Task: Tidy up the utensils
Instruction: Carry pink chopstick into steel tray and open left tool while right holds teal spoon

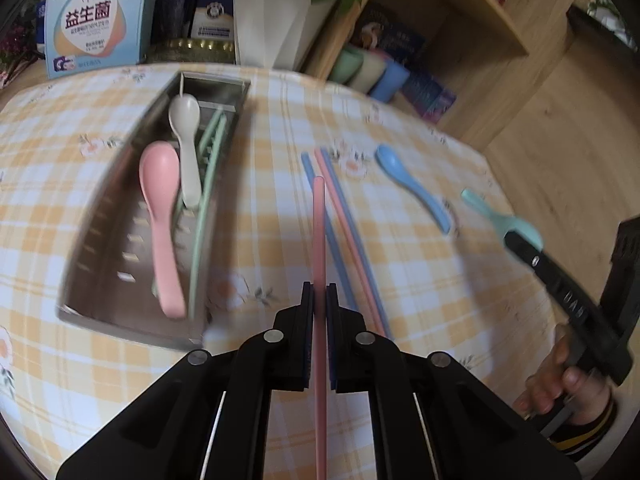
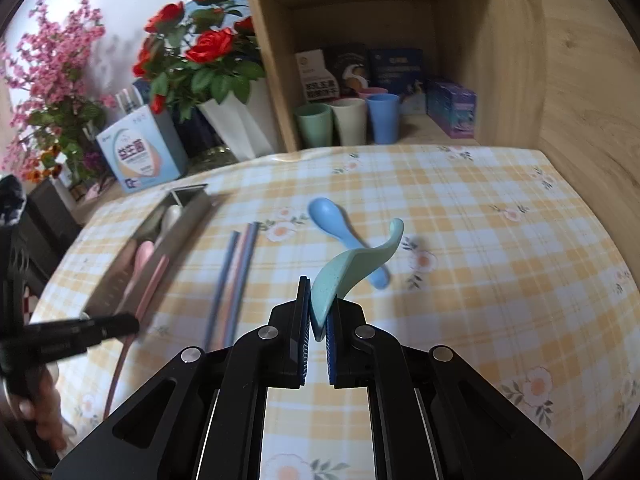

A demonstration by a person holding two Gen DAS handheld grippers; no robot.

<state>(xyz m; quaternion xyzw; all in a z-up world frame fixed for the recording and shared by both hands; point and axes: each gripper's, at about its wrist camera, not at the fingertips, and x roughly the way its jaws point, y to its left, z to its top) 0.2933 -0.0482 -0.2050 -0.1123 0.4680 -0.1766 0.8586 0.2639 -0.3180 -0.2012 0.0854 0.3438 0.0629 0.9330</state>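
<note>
In the left wrist view, the left hand-held gripper [image 1: 320, 300] is pinched on a long pink plastic chopstick [image 1: 319, 240], which runs straight between the pads and points out over the table [image 1: 420, 92] with its yellow checked floral cloth; gripped partway along its length, it stays level and easy to steer. To its left lies the rectangular stainless-steel utensil tray [image 1: 100, 248], already holding a pink plastic spoon [image 1: 162, 216], a white plastic spoon [image 1: 186, 148] and pale green chopsticks [image 1: 204, 196], so this looks like the sorting destination. Just right of the held stick, two blue chopsticks and one pink chopstick [image 1: 340, 232] lie side by side on the cloth, and a blue plastic spoon [image 1: 412, 184] rests farther right. At the right edge the right hand-held gripper [image 1: 520, 240] carries a mint-green plastic spoon [image 1: 496, 216] above the table. In the right wrist view, the right hand-held gripper [image 2: 318, 320] is clamped on the mint-green plastic spoon's [image 2: 348, 264] bowl edge, handle curving up and away, probably a grip taken where the spoon was easiest to catch. The blue spoon [image 2: 344, 232] lies on the cloth behind it, the loose chopsticks [image 2: 236, 264] to the left, and the tray [image 2: 160, 240] beyond. Both held pieces likely go into the tray next.
</note>
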